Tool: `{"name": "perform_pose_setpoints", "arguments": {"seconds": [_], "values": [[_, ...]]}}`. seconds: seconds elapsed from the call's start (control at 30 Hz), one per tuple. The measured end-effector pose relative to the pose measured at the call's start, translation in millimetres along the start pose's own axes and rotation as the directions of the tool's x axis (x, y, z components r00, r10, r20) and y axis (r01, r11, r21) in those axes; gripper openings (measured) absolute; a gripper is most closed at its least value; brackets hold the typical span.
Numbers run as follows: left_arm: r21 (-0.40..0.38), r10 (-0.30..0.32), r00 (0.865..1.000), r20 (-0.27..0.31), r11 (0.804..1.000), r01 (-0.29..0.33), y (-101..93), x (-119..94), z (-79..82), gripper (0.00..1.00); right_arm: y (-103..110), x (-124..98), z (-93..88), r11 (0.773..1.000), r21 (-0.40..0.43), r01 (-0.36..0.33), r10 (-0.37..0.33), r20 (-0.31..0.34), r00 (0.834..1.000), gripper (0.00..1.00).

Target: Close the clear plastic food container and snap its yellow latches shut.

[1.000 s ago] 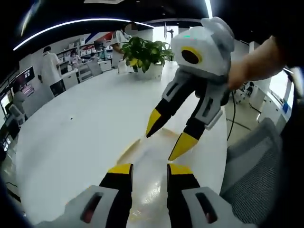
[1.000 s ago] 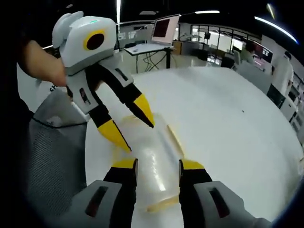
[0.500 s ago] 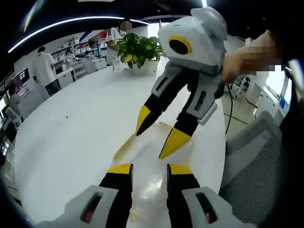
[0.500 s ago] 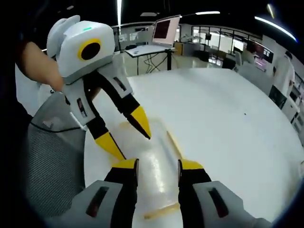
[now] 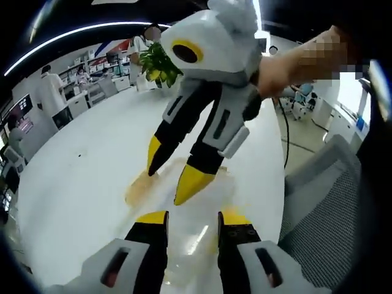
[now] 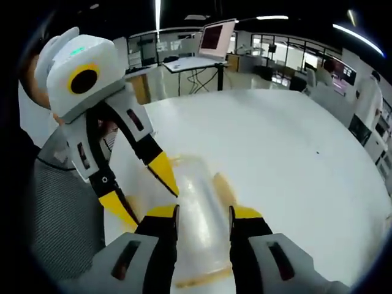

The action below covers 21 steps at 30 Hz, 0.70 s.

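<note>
**Both claws crowding lower over the container**

Now reaching further across than a second ago: right gripper, seen in the left gripper view, dropping its yellow tips toward the near end of the clear plastic food container with yellow latches. Likewise drifting toward the left edge of the right gripper view: left gripper.

Blurring badly in both views, so lid seating and latch positions impossible to judge. Showing only as a pale yellow smear beside the right gripper's tip: one yellow latch. Hiding much of the container lid behind jaws in each view.

Lying flat on the round white table, directly beneath and between both pairs of jaws. Standing parted, both grippers, gripping nothing; contact with the lid not discernible. Showing at the side: grey mesh chair. Sitting far across the table: green potted plant.
</note>
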<state>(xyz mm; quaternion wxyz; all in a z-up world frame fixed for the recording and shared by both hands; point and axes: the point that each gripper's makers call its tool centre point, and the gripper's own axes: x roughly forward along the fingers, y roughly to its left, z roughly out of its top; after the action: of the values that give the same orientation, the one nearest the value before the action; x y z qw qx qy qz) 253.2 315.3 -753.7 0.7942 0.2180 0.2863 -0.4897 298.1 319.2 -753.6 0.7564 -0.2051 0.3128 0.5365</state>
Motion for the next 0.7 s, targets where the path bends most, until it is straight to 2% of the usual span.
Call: {"name": "perform_pose_setpoints", "arguments": {"seconds": [0.1,0.27,0.33,0.43,0.53,0.63,0.7], "values": [[0.038,-0.007,1.000,-0.023,0.999,0.008,-4.2,2,-5.7,0.29,2,2,0.8,0.999,-0.034,-0.022,0.021,-0.016,1.000,0.30],[0.115,-0.009,0.999,-0.038,0.993,0.014,-10.1,5,-5.5,0.34,0,8,-4.3,0.994,-0.091,-0.061,0.054,-0.079,0.995,0.30],[0.168,0.006,0.998,-0.058,0.986,0.003,-8.8,6,-6.9,0.37,-3,9,-3.0,0.993,-0.088,-0.076,0.068,-0.087,0.994,0.31],[0.196,0.016,0.997,-0.069,0.981,-0.002,-9.6,9,-8.4,0.44,-5,10,-1.6,0.992,-0.071,-0.103,0.096,-0.100,0.990,0.31],[0.246,0.015,0.995,-0.095,0.969,0.009,-13.0,13,-13.6,0.43,-2,11,2.7,0.988,-0.011,-0.153,0.151,-0.111,0.982,0.32],[0.260,0.024,0.994,-0.103,0.966,0.003,-12.7,15,-15.5,0.44,-7,13,0.8,0.986,-0.057,-0.158,0.147,-0.168,0.975,0.33],[0.239,0.022,0.995,-0.096,0.971,0.001,-12.6,16,-13.5,0.44,-4,15,-1.3,0.979,-0.059,-0.196,0.180,-0.206,0.962,0.33]]}}
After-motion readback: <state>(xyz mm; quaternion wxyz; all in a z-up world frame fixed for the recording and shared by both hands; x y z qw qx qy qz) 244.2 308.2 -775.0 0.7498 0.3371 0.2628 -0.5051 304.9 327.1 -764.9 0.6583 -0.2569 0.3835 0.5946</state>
